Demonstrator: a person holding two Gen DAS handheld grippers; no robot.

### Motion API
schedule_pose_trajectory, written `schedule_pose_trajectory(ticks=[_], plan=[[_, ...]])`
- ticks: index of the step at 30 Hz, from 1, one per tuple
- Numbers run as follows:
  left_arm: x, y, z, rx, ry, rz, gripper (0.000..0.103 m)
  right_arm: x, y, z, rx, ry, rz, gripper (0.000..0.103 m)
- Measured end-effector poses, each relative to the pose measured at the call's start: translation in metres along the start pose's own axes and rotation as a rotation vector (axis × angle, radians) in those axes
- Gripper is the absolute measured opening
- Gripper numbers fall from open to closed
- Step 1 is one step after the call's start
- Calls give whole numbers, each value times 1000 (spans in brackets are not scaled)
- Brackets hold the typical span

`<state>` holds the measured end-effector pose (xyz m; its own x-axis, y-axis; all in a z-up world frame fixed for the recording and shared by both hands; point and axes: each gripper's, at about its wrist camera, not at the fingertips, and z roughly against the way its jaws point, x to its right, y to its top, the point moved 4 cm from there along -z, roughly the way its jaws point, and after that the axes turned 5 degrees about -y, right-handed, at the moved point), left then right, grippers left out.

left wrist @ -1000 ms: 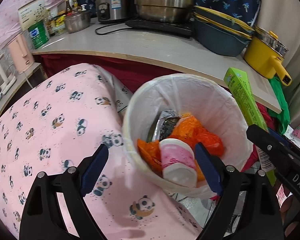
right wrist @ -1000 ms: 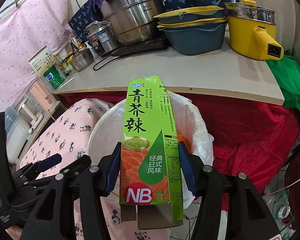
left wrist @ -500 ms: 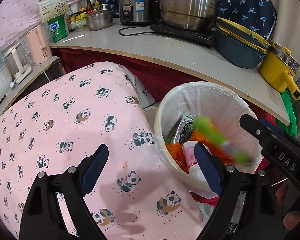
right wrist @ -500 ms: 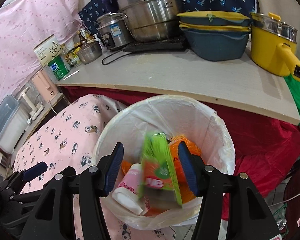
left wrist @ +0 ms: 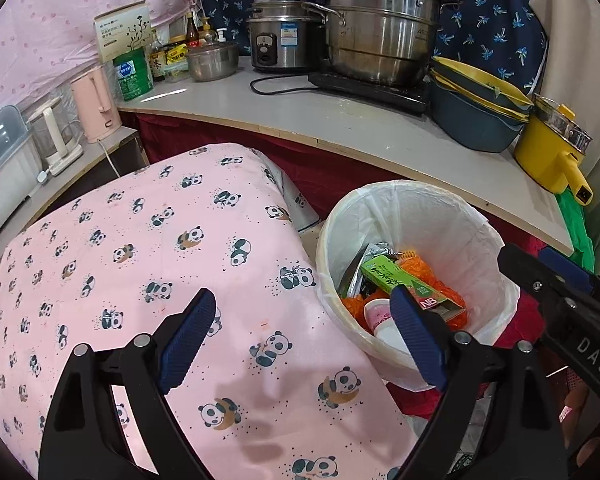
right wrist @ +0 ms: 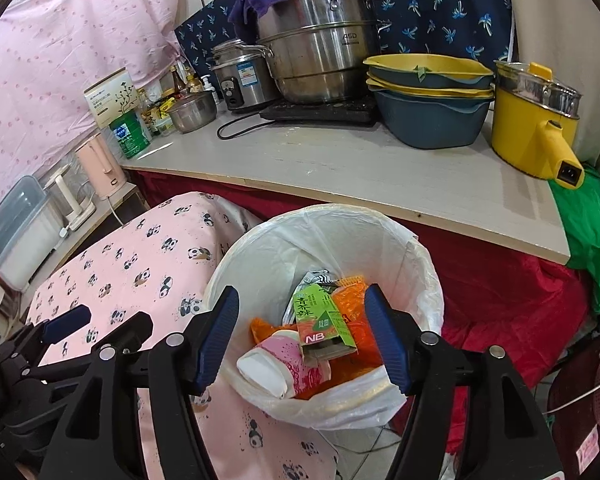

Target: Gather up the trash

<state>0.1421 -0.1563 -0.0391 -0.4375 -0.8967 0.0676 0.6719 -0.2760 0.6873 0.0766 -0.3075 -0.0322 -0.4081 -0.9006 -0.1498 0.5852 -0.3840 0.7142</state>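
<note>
- Left wrist view: the left gripper [left wrist: 304,332] hangs with jaws spread wide and nothing between them, above a pink panda cloth [left wrist: 148,264]. Beside the cloth's right edge, a white-lined bin [left wrist: 452,220] holds a green carton [left wrist: 404,284], lying on orange wrappers.
- Right wrist view: the right gripper [right wrist: 302,338], released and empty, jaws just widening, hangs over the bin [right wrist: 260,256]. The carton [right wrist: 320,320] lies inside beside 1 pink cup [right wrist: 280,364].
</note>
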Motion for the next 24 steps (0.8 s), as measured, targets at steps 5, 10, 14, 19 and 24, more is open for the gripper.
schedule_pose_trajectory(ticks=[5,10,14,19,24], plan=[[1,-8,14,12,10,-4,85,-2,-8,18,13,-16,41,73],[-1,-18,27,22,35,-2,85,-3,-18,34,17,-27,66,82],[-3,-27,35,23,48,7,86,-4,-28,45,19,-48,96,84],[-5,-38,41,14,63,15,86,-3,-41,53,9,-41,107,86],[-2,-48,47,13,74,6,86,-4,-54,55,-16,-30,121,96]])
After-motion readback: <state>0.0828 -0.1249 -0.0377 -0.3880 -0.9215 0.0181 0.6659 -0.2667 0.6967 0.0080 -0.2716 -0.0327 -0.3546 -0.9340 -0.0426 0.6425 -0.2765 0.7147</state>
